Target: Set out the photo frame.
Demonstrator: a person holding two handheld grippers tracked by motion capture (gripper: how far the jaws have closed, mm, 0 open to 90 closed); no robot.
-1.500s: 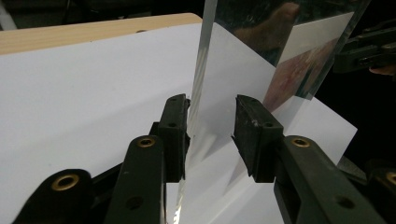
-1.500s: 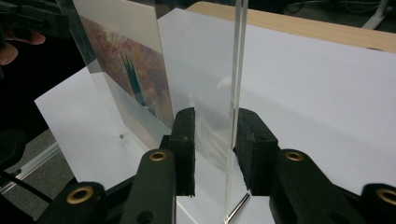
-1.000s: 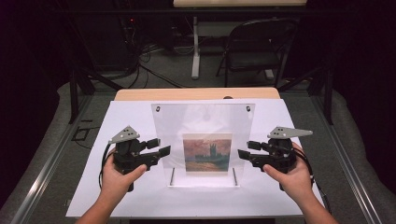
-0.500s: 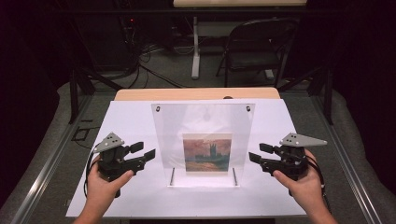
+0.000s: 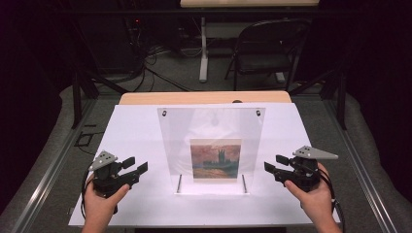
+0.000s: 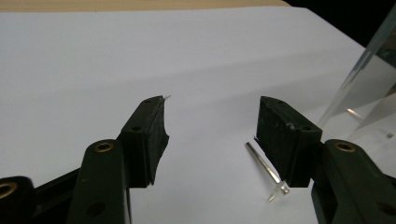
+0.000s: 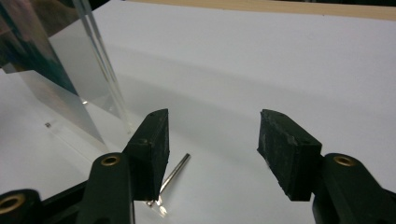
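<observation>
We are holding the left gripper [image 5: 131, 171] near the bench's [image 5: 136, 131] front left corner, our left hand [image 5: 99, 206] wrapped around its body, and its fingers [image 6: 149, 130] are standing spread apart with nothing between them. We are holding the right gripper [image 5: 276, 165] near the front right corner in our right hand [image 5: 313, 199], its fingers [image 7: 152, 140] likewise parted and empty. Both grippers are hovering just beside the clear acrylic stand [image 5: 211, 131], one on each side, pointing inward toward it without touching it.

The stand is sitting in the middle of the white bench top, closer to the front edge than to the back, and is tilting back away from us. A small painting print [image 5: 215, 159] of a building against a hazy reddish sky is resting in its lower centre. Two thin metal pins [image 5: 179, 183] are running along the stand's base toward the front edge, one at each lower corner. In the left gripper view we are seeing one pin [image 6: 266, 169] lying just past the right-hand finger; in the right gripper view the other pin [image 7: 175, 173] is lying beside the left-hand finger, with the stand's edge [image 7: 100, 60] rising behind it.

Along the bench's back edge a strip of bare wood [image 5: 204, 97] is showing. Beyond it, on the floor, a folding chair [image 5: 265, 51] is standing among cables [image 5: 155, 56].
</observation>
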